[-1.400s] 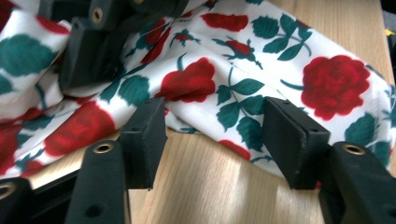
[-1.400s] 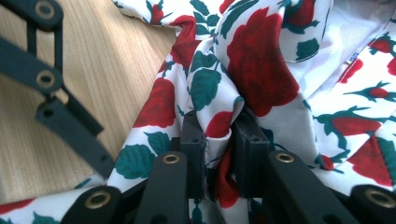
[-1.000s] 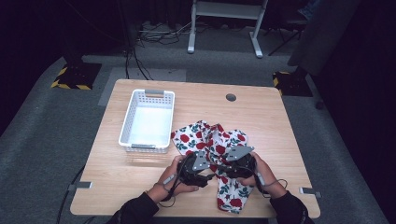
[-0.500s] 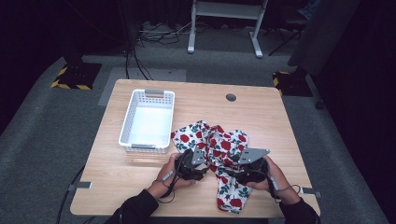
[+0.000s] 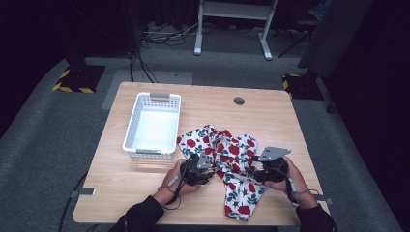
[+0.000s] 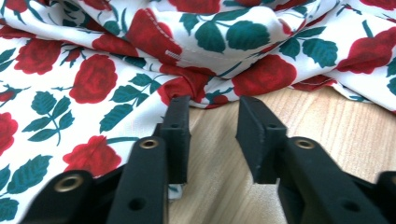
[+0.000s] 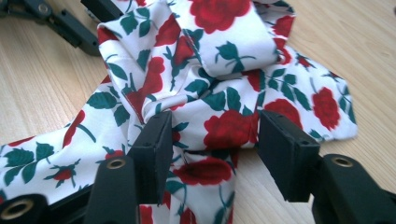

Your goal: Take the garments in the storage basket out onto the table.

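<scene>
Wooden table (image 5: 145,193) first, the white basket (image 5: 153,124) well beyond both sets of jaws. The rose-print cloth (image 5: 227,159) lies crumpled across the table between the two hands. Left gripper (image 6: 212,123): its jaws have just been closing, with a gap left, bare wood between them and the cloth's folded edge right at their tips, nothing pinched. Right gripper (image 7: 215,140): its jaws have just been opening, standing wide with a bunched fold of cloth between them, not squeezed.
</scene>
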The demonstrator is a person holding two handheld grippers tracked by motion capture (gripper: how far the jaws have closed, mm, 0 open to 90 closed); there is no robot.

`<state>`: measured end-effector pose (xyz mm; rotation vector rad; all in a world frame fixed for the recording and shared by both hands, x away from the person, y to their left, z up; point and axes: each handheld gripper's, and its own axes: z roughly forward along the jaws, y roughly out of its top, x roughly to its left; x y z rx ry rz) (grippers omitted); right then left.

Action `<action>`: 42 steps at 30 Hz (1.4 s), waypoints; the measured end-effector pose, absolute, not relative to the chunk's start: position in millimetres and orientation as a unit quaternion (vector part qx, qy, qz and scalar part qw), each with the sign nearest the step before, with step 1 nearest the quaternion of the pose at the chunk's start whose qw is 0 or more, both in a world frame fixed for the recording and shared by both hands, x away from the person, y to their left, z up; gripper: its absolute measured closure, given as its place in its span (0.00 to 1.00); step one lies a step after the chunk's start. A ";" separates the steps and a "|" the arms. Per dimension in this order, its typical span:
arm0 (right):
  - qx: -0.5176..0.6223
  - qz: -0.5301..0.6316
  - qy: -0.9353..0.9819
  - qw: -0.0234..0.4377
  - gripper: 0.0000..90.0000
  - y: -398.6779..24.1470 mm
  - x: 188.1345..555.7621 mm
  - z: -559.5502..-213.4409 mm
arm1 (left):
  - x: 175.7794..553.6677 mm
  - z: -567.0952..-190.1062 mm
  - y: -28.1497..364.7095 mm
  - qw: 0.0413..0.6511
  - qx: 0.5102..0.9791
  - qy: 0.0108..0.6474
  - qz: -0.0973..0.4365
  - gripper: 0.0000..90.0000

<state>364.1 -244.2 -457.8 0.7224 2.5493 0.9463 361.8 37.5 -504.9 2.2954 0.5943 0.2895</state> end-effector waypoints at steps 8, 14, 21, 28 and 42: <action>0.249 0.323 0.900 0.154 0.68 -231.3 369.5 -473.6 | 360.8 -505.5 35.0 0.372 0.894 0.226 0.106 0.90; 0.263 0.325 0.893 0.168 0.92 -233.5 373.4 -472.5 | 361.2 -505.2 34.6 0.369 0.895 0.226 0.107 0.96; 0.319 0.364 0.854 0.191 0.91 -253.8 376.0 -453.9 | 362.6 -504.6 36.0 0.366 0.896 0.227 0.107 0.99; 0.359 0.369 0.831 0.212 0.89 -270.2 379.4 -446.9 | 364.3 -504.1 37.9 0.362 0.897 0.228 0.109 0.99; 0.396 0.354 0.810 0.246 0.77 -278.8 384.5 -448.3 | 358.0 -499.1 31.9 0.371 0.895 0.225 0.104 0.81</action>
